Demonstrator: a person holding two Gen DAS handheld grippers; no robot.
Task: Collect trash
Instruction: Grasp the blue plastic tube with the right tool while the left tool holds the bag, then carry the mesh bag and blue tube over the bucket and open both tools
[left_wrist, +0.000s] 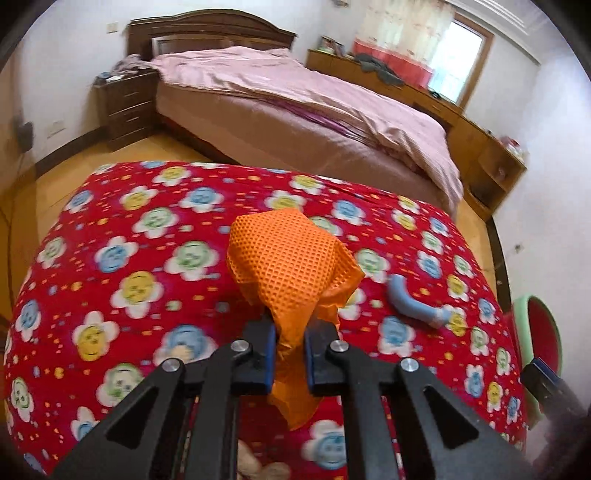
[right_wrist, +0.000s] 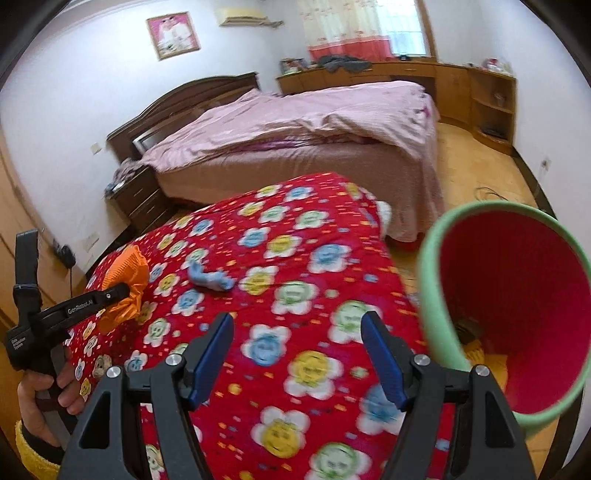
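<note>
An orange mesh wrapper (left_wrist: 288, 266) hangs above the red flowered blanket (left_wrist: 147, 258), and my left gripper (left_wrist: 290, 332) is shut on its lower end. From the right wrist view the same orange wrapper (right_wrist: 125, 284) shows at the left, pinched in the left gripper (right_wrist: 127, 291), which a hand holds. A crumpled blue-grey scrap (left_wrist: 413, 302) lies on the blanket to the right of it; in the right wrist view this blue-grey scrap (right_wrist: 210, 278) is far ahead of my right gripper. My right gripper (right_wrist: 299, 354) stands open over the blanket, nothing between its fingers. A green bin with a red inside (right_wrist: 432, 280) is just right of it.
The blanket-covered surface ends at the right, where the bin's green rim (left_wrist: 517, 314) sits low beside it over the wooden floor. Beyond are a bed with a pink cover (left_wrist: 295, 110), a dark nightstand (left_wrist: 125, 107) and a wooden sideboard (right_wrist: 406, 77) under the window.
</note>
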